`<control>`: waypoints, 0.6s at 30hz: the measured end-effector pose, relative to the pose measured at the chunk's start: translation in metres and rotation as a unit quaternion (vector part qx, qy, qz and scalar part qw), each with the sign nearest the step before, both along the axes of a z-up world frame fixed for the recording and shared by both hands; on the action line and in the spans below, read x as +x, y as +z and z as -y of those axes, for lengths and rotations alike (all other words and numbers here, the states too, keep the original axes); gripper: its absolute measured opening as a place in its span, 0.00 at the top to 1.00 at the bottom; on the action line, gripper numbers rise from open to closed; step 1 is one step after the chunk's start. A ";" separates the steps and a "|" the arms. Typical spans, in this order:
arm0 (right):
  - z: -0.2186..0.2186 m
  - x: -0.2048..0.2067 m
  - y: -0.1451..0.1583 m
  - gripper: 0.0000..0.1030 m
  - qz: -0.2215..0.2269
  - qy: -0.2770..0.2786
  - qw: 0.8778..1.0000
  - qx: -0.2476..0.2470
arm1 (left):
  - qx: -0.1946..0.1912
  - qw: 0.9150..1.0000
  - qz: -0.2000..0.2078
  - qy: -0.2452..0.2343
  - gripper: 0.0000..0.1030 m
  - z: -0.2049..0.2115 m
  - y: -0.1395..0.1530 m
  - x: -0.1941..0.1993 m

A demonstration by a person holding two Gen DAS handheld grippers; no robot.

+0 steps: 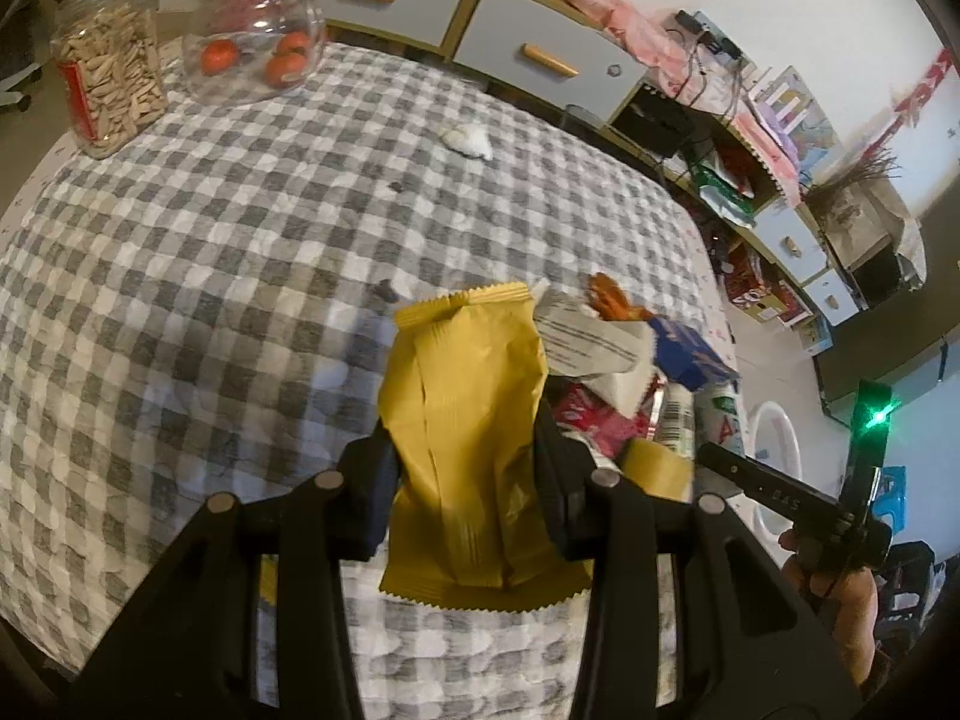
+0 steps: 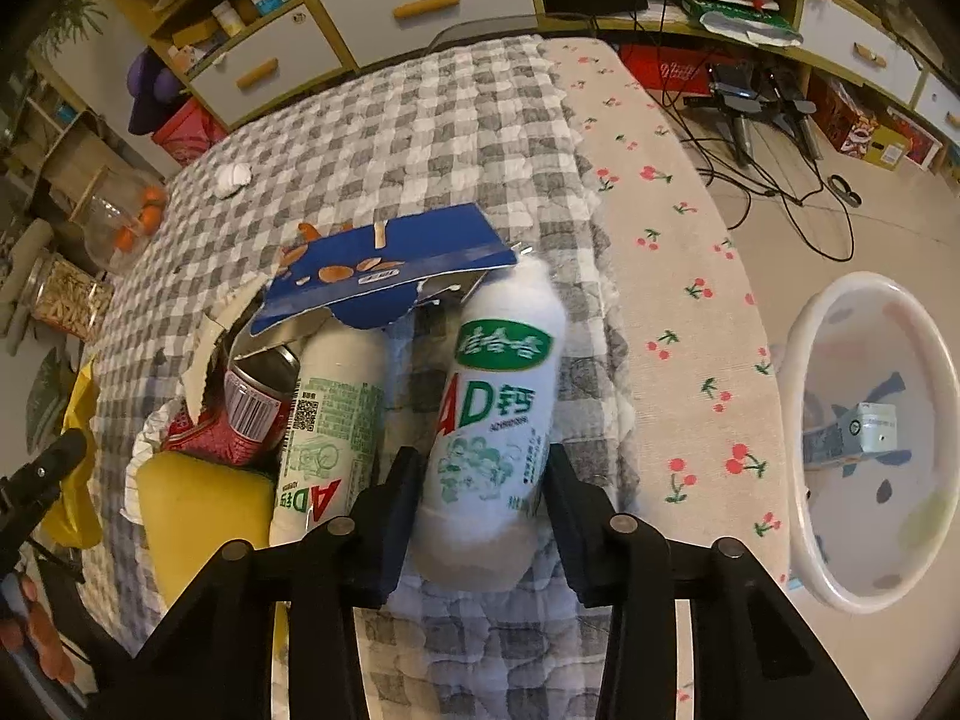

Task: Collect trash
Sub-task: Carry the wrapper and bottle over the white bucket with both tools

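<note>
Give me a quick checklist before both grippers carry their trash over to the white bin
1. Left gripper jaws clamped on the yellow wrapper: ok, the wrapper is pinched between them and is lifted off the checked cloth.
2. Right gripper jaws gripping the white milk bottle: cannot tell, they flank it closely but firm contact is unclear.
3. Bottle free of the blue carton: not ok, the carton overlaps its top.
4. White bin open: ok, it stands on the floor beside the table.
5. Trash left behind: not ok, a second bottle and red can remain.
</note>
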State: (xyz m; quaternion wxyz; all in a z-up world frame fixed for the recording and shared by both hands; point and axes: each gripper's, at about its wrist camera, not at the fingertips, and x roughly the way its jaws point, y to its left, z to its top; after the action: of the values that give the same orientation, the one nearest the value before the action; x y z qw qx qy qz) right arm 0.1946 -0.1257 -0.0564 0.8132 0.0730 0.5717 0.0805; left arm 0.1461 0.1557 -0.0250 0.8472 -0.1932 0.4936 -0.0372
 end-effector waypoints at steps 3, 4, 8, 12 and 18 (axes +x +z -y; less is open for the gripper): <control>0.007 -0.006 0.009 0.63 0.010 0.001 1.000 0.002 | -0.006 1.000 0.007 -0.009 0.59 0.008 0.005 0.000; 0.010 -0.008 0.012 0.63 0.013 0.001 1.000 0.003 | -0.008 1.000 0.009 -0.012 0.59 0.011 0.007 0.000; 0.022 -0.016 0.020 0.63 0.022 -0.001 1.000 0.009 | -0.014 0.999 0.016 -0.030 0.59 0.026 0.012 0.001; 0.034 -0.021 0.028 0.63 0.030 -0.008 0.999 0.015 | -0.017 0.998 0.021 -0.048 0.59 0.045 0.015 0.002; 0.056 -0.031 0.040 0.63 0.042 -0.018 0.999 0.018 | -0.021 0.997 0.025 -0.076 0.59 0.075 0.017 0.005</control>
State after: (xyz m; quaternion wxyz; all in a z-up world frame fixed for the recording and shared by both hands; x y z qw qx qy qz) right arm 0.1634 -0.1813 -0.0167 0.8361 0.0945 0.5345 0.0795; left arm 0.1508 0.0809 -0.0075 0.8497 -0.1717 0.4847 -0.1162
